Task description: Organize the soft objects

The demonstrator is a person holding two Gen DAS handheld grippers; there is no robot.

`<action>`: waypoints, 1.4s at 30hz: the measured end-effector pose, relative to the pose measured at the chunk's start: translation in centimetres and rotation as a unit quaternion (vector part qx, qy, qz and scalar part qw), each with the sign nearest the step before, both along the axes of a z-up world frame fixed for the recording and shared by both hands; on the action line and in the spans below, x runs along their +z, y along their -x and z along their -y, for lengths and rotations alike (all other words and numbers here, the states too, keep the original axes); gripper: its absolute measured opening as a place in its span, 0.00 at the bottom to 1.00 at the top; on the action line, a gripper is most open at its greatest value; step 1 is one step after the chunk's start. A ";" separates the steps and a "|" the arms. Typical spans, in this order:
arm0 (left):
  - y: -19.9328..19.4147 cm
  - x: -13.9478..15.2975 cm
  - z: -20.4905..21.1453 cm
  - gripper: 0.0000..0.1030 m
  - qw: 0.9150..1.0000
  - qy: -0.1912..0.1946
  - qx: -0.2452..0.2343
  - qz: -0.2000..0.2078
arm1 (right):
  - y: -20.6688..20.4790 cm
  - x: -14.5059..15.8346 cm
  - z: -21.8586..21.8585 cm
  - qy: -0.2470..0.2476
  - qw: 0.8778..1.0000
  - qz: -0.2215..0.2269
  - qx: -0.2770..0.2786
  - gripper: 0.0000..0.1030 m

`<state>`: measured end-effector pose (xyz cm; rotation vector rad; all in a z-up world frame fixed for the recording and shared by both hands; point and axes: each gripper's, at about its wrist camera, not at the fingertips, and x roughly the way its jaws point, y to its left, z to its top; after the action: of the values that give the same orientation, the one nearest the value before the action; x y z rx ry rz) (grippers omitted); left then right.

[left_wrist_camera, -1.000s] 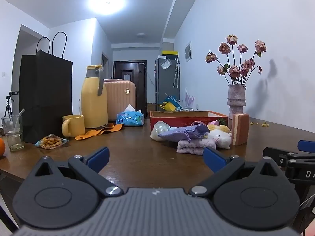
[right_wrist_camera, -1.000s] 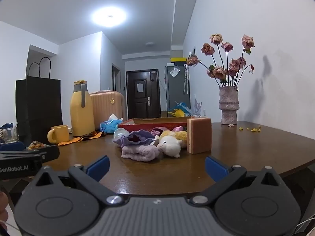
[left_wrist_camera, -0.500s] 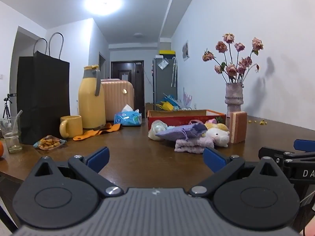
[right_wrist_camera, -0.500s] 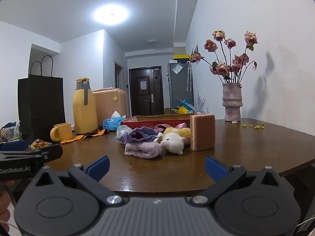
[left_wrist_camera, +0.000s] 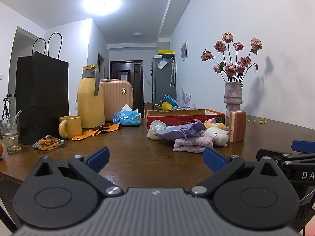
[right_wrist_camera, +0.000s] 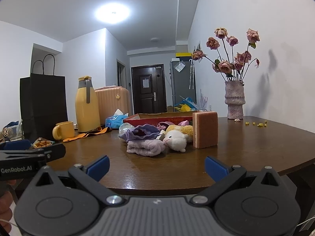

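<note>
both tongs, left (left_wrist_camera: pixel 155 158) and right (right_wrist_camera: pixel 156 166), gape wide; sponge (right_wrist_camera: pixel 205 129) stands upright, broad face toward them.

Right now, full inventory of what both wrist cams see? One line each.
table: 1, dark wood, underneath everything
red box: 1, red, behind soft pile
drawstring pouch: 1, purple, atop towel
towel: 1, lilac, pile front
plush sheep: 1, white, beside sponge
sponge: 1, pink-tan, upright
vase of roses: 1, pink, by wall
thermos jug: 1, yellow
mug: 1, yellow
tissue pack: 1, blue
paper bag: 1, black
snack packet: 1, clear
left gripper: fingers open
right gripper: fingers open
</note>
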<state>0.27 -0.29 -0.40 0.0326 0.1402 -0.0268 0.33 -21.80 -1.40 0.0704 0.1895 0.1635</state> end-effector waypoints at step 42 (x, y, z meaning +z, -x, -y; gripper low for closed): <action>-0.7 -0.2 -0.5 1.00 1.000 0.005 0.021 -0.002 | -0.4 -0.4 0.5 -0.024 1.000 0.003 -0.007 1.00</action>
<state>0.93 0.22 -0.58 0.0201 0.1449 0.0143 0.76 -22.31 -1.82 0.1183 0.1789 0.1539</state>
